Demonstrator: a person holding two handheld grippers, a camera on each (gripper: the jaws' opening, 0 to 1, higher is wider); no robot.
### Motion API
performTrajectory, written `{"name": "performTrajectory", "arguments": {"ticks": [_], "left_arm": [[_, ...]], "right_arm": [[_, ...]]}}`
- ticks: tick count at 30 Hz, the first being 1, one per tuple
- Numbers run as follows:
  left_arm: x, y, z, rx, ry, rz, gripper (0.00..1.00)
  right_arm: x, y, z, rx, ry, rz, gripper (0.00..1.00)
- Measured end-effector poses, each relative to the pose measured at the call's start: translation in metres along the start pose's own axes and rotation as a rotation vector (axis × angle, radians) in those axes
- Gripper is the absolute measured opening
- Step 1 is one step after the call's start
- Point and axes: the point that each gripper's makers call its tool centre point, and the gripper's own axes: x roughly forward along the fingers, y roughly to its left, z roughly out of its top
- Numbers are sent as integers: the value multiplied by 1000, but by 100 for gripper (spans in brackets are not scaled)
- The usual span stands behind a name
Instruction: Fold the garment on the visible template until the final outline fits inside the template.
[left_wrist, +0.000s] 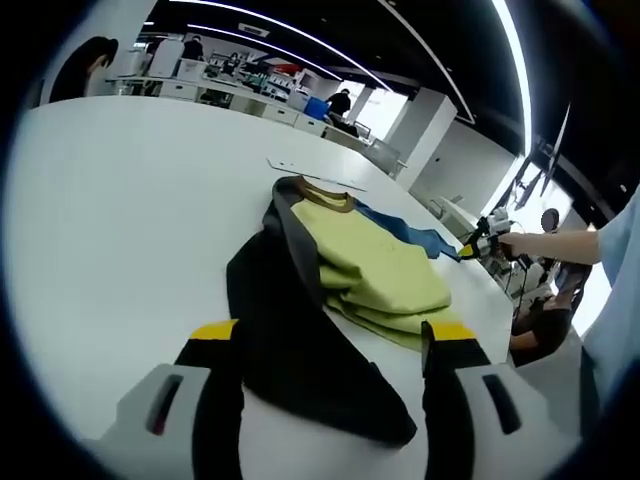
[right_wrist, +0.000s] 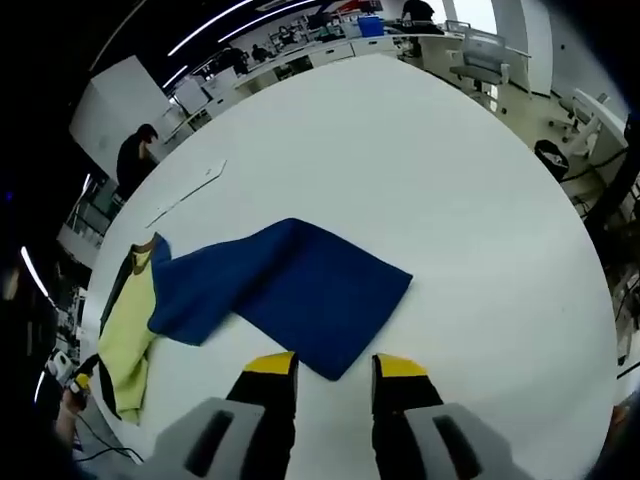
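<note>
Garment (left_wrist: 370, 275): lying on white table (left_wrist: 120, 220), black sleeve reaching between left gripper (left_wrist: 335, 345) jaws.
Left gripper: standing spread, pinching nothing.
Right gripper (right_wrist: 333, 372): standing spread, hovering just before blue sleeve (right_wrist: 290, 290) corner.

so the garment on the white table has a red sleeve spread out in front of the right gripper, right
Not quite: the sleeve is blue, not red. The right gripper view shows it spread flat on the white table just ahead of the right gripper, whose jaws stand apart and hold nothing. The rest of the garment is yellow-green and black.
</note>
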Motion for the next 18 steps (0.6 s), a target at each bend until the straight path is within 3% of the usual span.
{"name": "performTrajectory", "arguments": {"ticks": [5,8,18], "left_arm": [[0,1,-2,-1,3,3,69],[0,2,-3,-4,6,4,69],[1,0,-4,-5,8,0,69]], "right_arm": [[-2,0,2,40,-19,5,12],[-4,-1,3,49,-24,-4,1],[-15,-12,10,65,-64,-23,0]]}}
